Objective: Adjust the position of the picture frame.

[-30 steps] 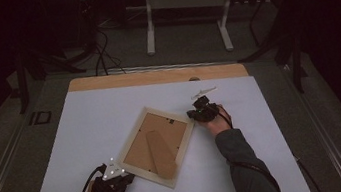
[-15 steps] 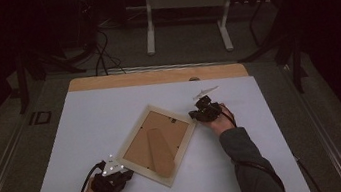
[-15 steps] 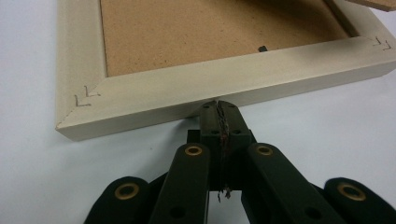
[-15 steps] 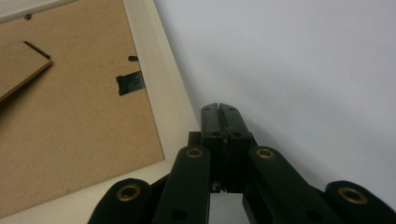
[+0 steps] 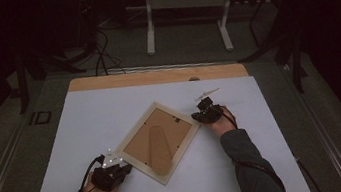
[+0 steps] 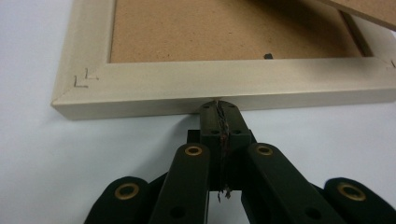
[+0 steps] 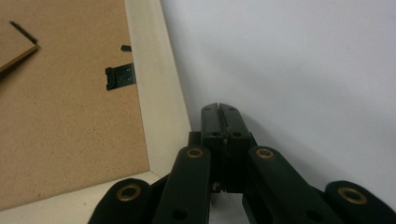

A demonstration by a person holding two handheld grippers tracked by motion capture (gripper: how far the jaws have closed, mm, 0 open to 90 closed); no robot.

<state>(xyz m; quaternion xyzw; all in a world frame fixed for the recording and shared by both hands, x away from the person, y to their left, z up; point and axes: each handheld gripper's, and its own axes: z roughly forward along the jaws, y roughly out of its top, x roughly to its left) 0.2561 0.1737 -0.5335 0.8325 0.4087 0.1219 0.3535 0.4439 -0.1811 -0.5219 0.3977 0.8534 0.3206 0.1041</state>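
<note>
Picture frame (image 5: 159, 140) lies face down a little below the middle of the high view, turned like a diamond on the white table sheet (image 5: 86, 118). Brown backing board up, stand strut running toward the frame's lower corner.

Left gripper (image 5: 118, 170): lower left of the high view, at the frame's lower-left edge. In the left gripper view its jaws are pressed together with nothing between them, tips touching the pale wooden rail (image 6: 224, 88) near its middle.

Right gripper (image 5: 200, 117): right of centre in the high view, at the frame's right corner. In the right gripper view its jaws are likewise closed and empty, lying just beside the rail's outer side (image 7: 161, 93); whether they touch it I cannot tell. A small black turn clip (image 7: 120, 76) sits at the upper left of that view, on the backing's edge.

Judgement: the frame is being nudged or steadied from two sides, not gripped.

Risks as I see them:
- Neither gripper holds the frame. A push from one side alone would likely spin it on the smooth sheet instead of sliding it straight.
- Left tips bear on a narrow face; if they ride up over the rail they could skid onto the backing board.
- Uneven pressure could rock the frame if the strut stands proud; the strut's seating is not clear from here.
- The right tips are low against the sheet; pushing could drag and ruck it.
</note>
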